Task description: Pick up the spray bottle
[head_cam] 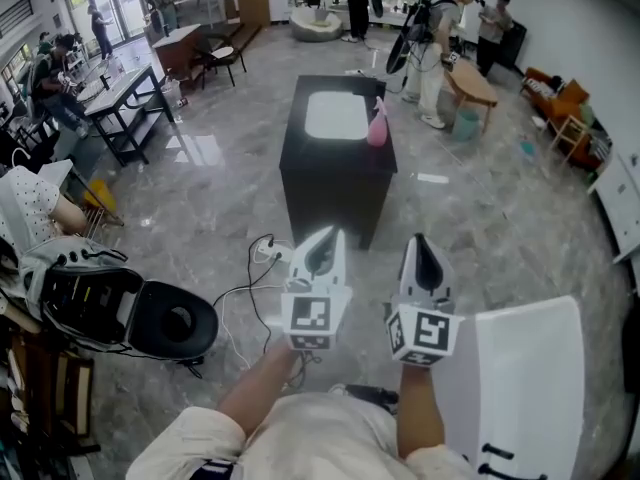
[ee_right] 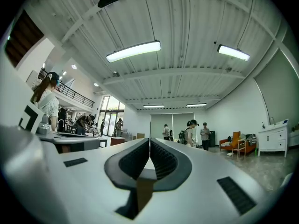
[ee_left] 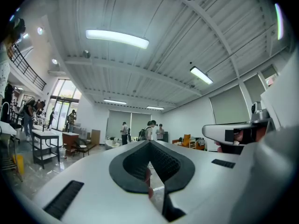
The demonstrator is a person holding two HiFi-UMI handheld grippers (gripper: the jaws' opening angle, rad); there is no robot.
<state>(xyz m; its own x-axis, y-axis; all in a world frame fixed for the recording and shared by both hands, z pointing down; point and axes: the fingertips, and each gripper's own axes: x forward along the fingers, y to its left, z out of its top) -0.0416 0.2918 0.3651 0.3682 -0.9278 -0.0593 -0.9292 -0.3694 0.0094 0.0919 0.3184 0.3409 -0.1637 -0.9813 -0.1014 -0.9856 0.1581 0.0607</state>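
Note:
A pink spray bottle stands upright at the right edge of a black cabinet, beside a white tray. Both grippers are held side by side at waist height, well short of the cabinet and pointing at it. My left gripper has its jaws closed tip to tip with nothing between them. My right gripper is shut and empty too. In the left gripper view, the left gripper shows a pink sliver low in the gap behind its pads. In the right gripper view, the right gripper is closed.
A black round-topped device and a white cable lie on the floor to my left. A white panel stands at my right. Several people, tables and chairs fill the far end of the hall.

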